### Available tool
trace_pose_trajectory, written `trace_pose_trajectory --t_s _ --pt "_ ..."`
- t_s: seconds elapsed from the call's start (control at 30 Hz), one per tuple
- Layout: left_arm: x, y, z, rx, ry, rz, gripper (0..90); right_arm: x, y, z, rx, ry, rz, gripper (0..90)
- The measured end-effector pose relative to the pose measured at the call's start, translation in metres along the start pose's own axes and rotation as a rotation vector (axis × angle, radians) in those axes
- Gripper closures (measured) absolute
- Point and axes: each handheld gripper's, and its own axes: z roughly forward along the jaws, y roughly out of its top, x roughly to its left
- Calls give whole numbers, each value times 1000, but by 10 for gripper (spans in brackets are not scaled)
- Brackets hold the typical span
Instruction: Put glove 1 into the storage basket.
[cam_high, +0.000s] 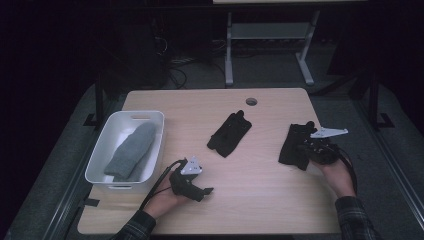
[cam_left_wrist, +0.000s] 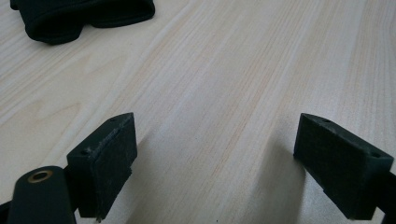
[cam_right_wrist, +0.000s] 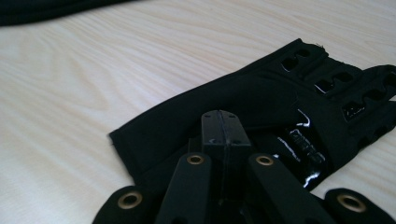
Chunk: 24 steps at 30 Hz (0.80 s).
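The right-hand black glove lay near the right edge of the bench, its long axis running near to far, finger openings at the far end and cuff towards the person. The right claw sat over its near half with jaws pressed together; in the right gripper view they seemed to pinch the cuff fabric, though how much was caught cannot be told. A thin pinch could slip and let the glove drop or fold on lifting. A second black glove lay mid-bench, a white bin with a grey sock at left. The left claw rested spread, empty.
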Motion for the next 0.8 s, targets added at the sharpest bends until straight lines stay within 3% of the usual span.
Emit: trace_pose_trajectory --t_s 0.33,0.8 --pt "0 0 0 -1 0 1 123 -10 1 23 50 -7 16 900" --pt "0 0 0 -6 0 1 124 -5 -4 22 66 27 7 900"
